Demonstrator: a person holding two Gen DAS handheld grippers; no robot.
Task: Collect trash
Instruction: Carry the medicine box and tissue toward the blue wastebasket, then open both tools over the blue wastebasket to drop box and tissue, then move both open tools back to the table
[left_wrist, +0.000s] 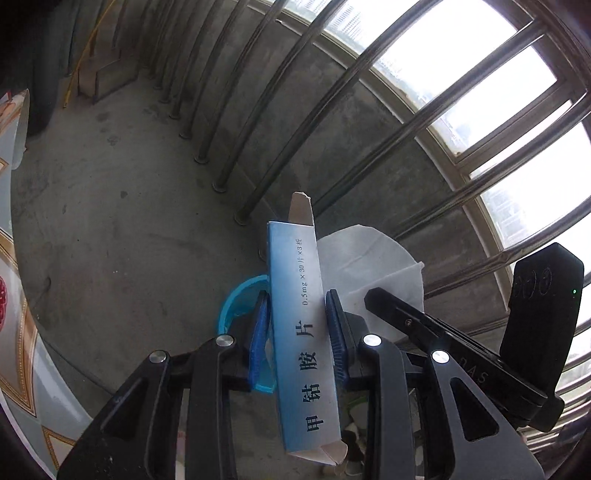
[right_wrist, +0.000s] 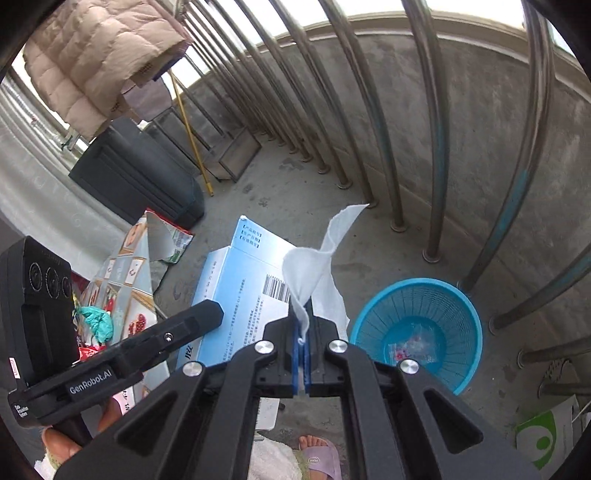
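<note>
While your left tongs (left_wrist: 298, 317) clamp the box (left_wrist: 301, 321), your right tongs (right_wrist: 303, 339) pinch a tissue (right_wrist: 314, 269) beside the basket (right_wrist: 417, 328).

Light blue carton (left_wrist: 303, 325) with black lettering, white tissue (right_wrist: 314, 273), blue slatted basket (right_wrist: 424, 302), perhaps pink-speckled wrapper (right_wrist: 410, 350) inside.

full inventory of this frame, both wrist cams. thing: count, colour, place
medicine box: 1, pale blue, held in left gripper, above the floor
tissue: 1, white, pinched in right gripper
basket: 1, blue, on concrete floor by the railing; a small wrapper inside
railing bars: many, steel, along the concrete wall
quilted jacket: 1, beige, hanging upper left
bin: 1, dark, on floor at left
printed carton: 1, multicoloured, opened out at left
left gripper: 1, black with blue pads, shut on box
right gripper: 1, black with blue pads, shut on tissue
foot: 1, in lilac slipper, bottom edge
</note>
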